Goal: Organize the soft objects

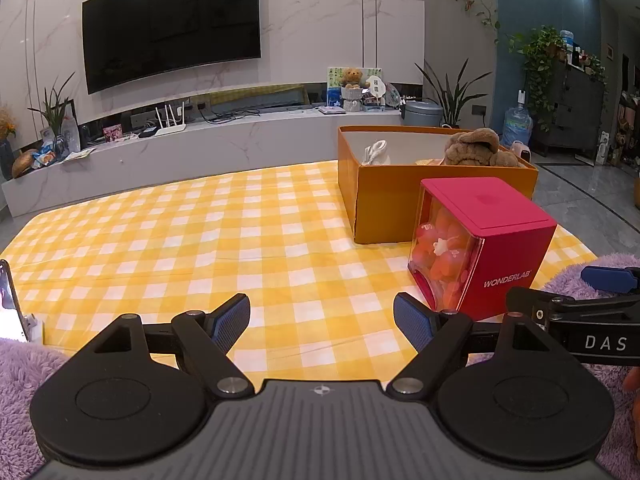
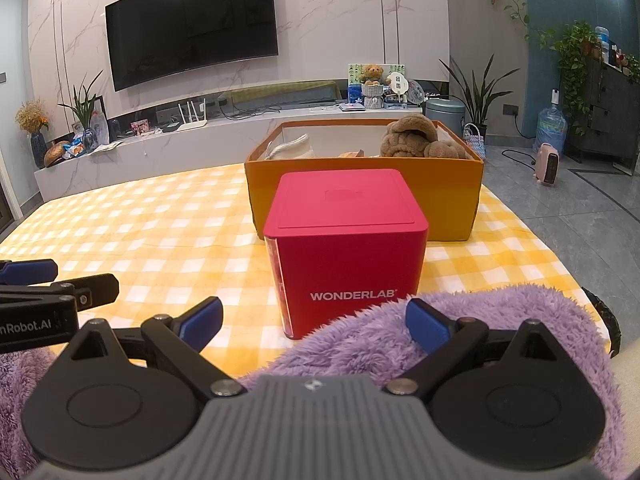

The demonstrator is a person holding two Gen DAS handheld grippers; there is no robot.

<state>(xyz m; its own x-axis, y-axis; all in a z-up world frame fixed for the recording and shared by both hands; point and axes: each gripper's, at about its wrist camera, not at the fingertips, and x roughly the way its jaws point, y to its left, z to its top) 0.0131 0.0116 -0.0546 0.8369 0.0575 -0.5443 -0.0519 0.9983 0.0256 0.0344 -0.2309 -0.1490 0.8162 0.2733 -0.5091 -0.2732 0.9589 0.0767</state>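
An orange box [image 1: 404, 208] stands on the yellow checked cloth [image 1: 200, 240]; it also shows in the right wrist view [image 2: 448, 200]. Inside it lie a brown plush toy [image 2: 412, 136] and a white soft item [image 2: 292, 148]. A red WONDERLAB cube [image 2: 344, 256] stands in front of the box. A purple fluffy cloth [image 2: 368, 340] lies at the near edge, under both grippers. My left gripper [image 1: 322, 322] is open and empty over the checked cloth. My right gripper [image 2: 316, 326] is open, with the purple cloth bunched between its fingers.
A TV wall and a low marble console run along the back. Potted plants, a water bottle [image 2: 550, 126] and a small pink heater [image 2: 548, 164] stand on the tiled floor at the right. A phone [image 1: 10, 304] stands at the left edge.
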